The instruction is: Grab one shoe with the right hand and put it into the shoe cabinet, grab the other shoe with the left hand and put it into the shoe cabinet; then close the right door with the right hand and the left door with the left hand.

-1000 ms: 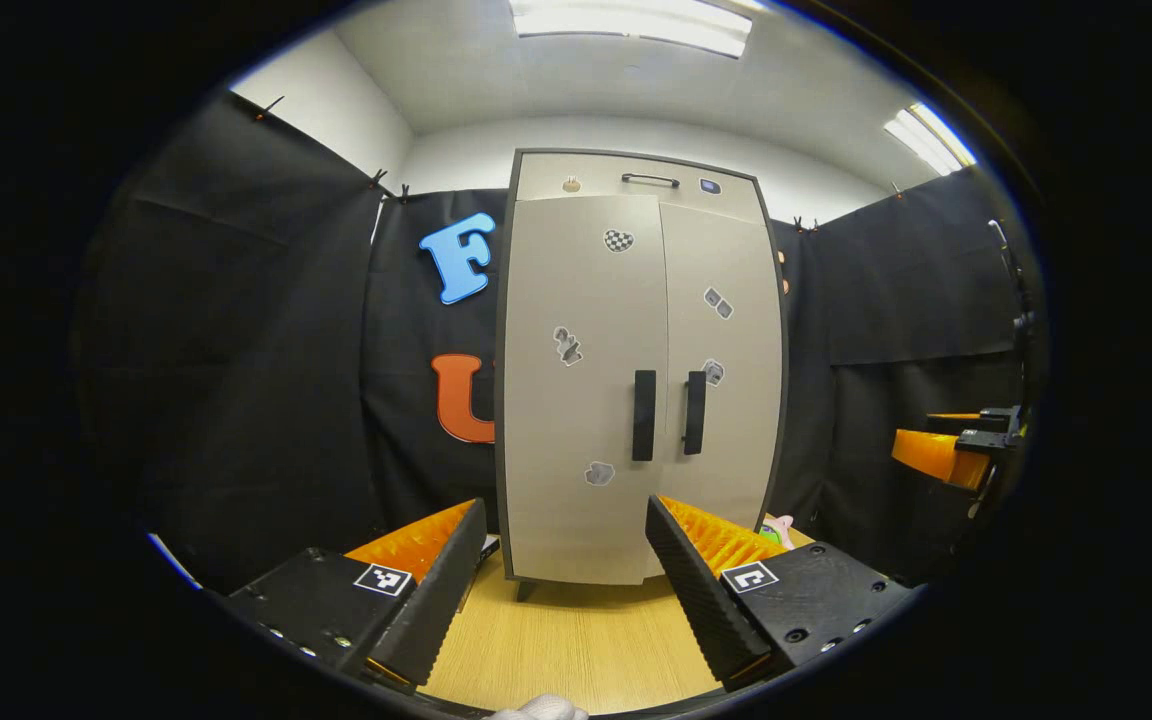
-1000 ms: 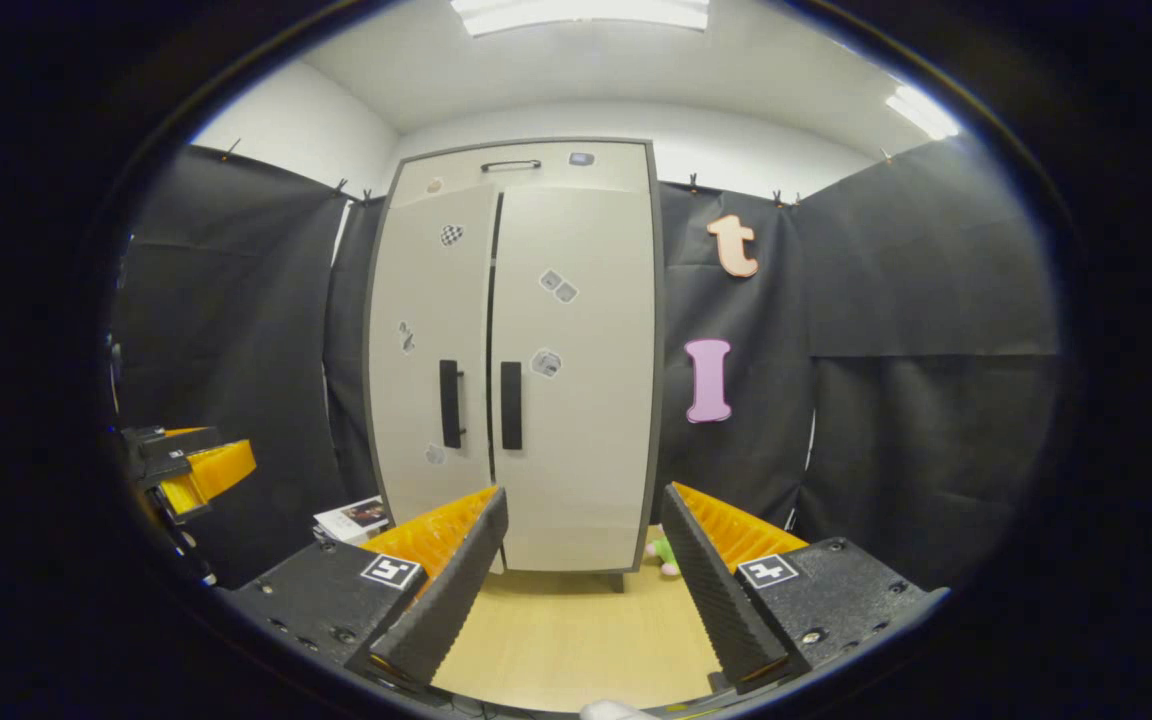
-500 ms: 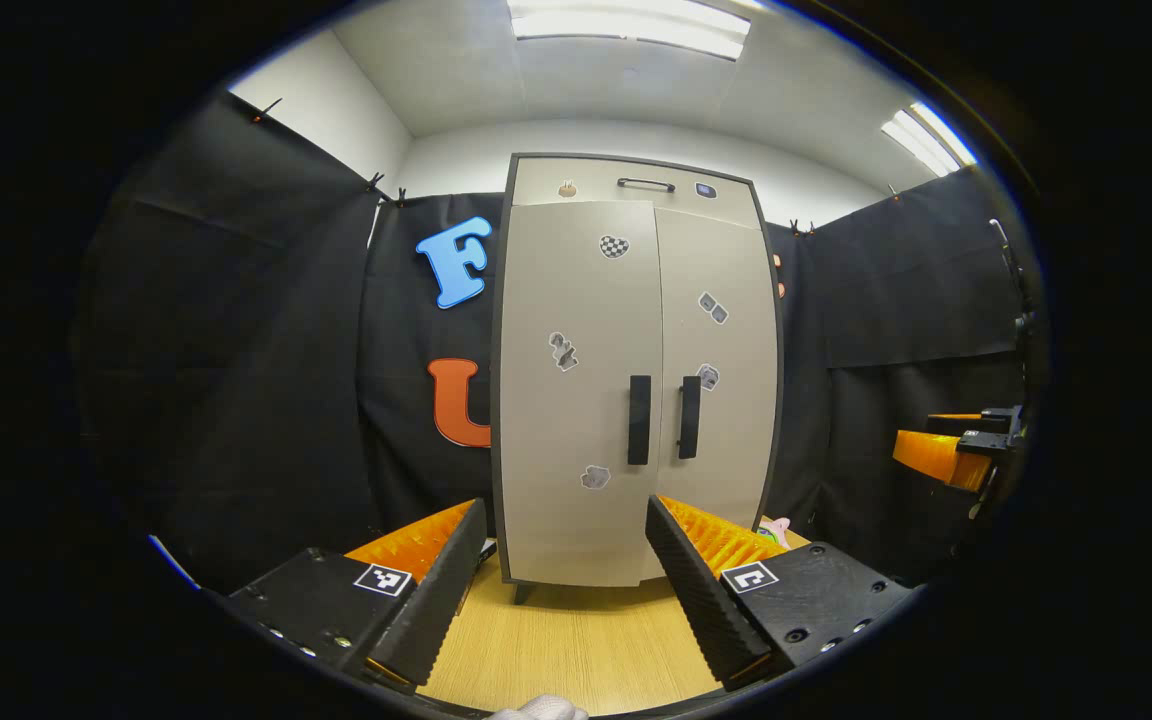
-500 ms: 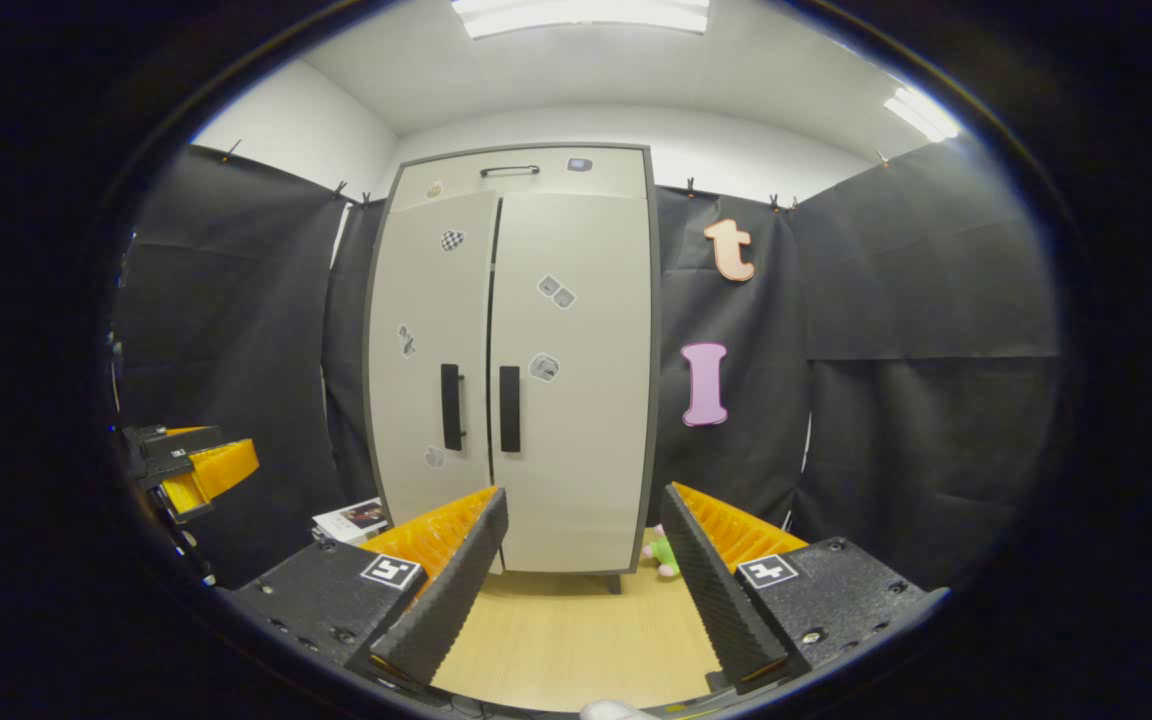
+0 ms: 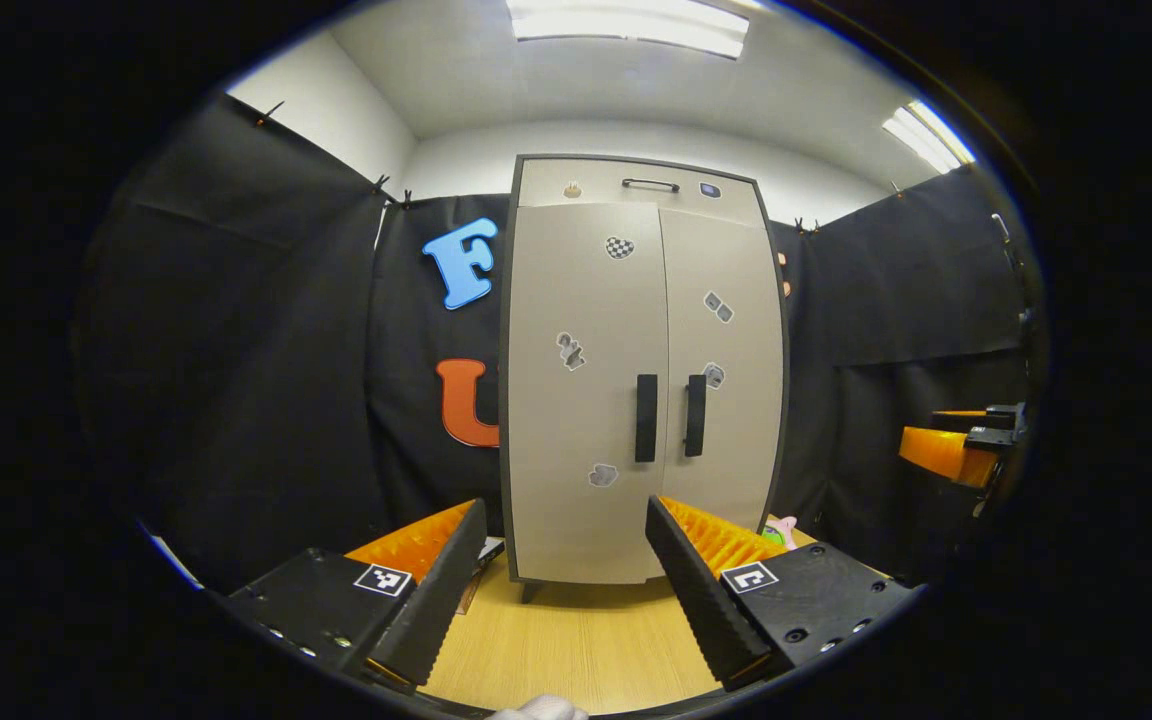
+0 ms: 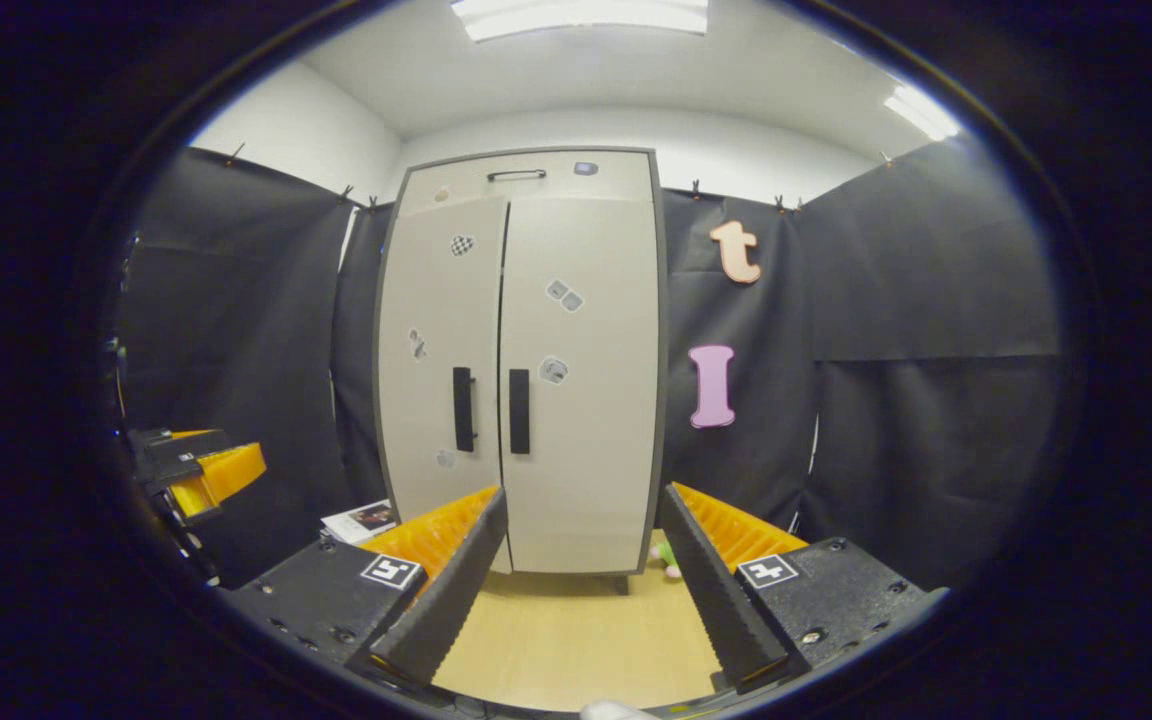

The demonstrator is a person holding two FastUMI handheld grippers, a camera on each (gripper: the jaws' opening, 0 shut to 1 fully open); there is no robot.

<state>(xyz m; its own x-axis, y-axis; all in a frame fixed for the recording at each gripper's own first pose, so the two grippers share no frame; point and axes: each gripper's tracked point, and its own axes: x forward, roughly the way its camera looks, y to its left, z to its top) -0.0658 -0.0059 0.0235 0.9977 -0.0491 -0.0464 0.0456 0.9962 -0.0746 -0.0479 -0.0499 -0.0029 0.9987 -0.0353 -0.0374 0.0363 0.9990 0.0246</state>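
In the left gripper view, we face the tall beige two-door shoe cabinet on the pale wooden floor, both doors flush, black bar handles side by side. Our left gripper hangs well back, fingers spread, holding nothing. No shoe is visible, presumably shut inside.

In the right gripper view, our right gripper is likewise splayed and empty, the cabinet ahead; the right door looks closed, a thin dark seam beside it. We judge the work finished: best to hold clear and bump nothing.
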